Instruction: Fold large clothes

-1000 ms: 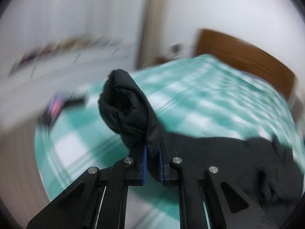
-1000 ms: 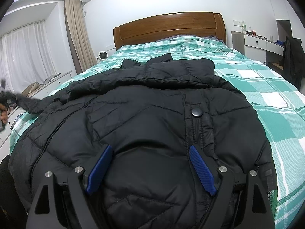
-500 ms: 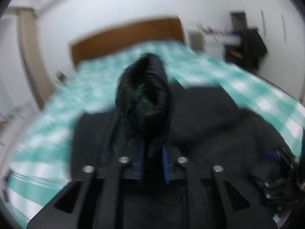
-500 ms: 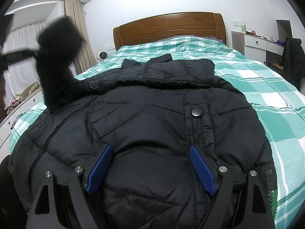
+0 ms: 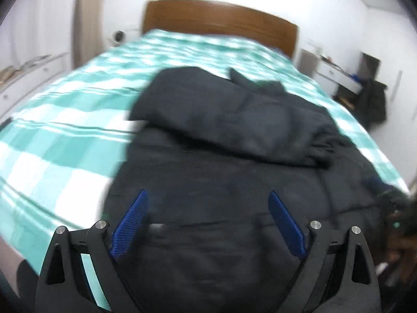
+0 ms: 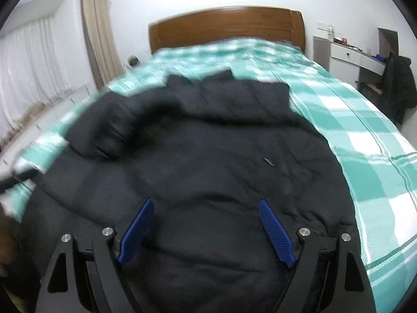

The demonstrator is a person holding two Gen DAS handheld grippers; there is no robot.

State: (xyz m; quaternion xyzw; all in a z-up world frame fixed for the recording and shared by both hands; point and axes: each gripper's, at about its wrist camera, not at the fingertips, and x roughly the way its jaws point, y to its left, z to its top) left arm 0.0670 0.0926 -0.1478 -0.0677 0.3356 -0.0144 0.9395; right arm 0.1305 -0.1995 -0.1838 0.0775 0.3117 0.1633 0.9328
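A large black puffer jacket (image 5: 234, 161) lies spread on the green-and-white checked bed (image 5: 65, 130). One sleeve (image 5: 234, 120) lies folded across its chest. My left gripper (image 5: 207, 221) is open and empty, just above the jacket's lower part. In the right wrist view the same jacket (image 6: 208, 161) fills the middle, with the folded sleeve (image 6: 109, 133) at its left. My right gripper (image 6: 206, 229) is open and empty above the jacket's hem. Both views are blurred by motion.
A wooden headboard (image 6: 226, 26) stands at the far end of the bed. A white desk (image 6: 357, 57) and a chair with a dark coat (image 6: 398, 83) stand at the right. Curtains (image 6: 99, 39) and a low white cabinet (image 5: 28, 78) are at the left.
My left gripper swung the sleeve over onto the jacket's chest and let go; it is now open. My right gripper stayed open and shifted a little.
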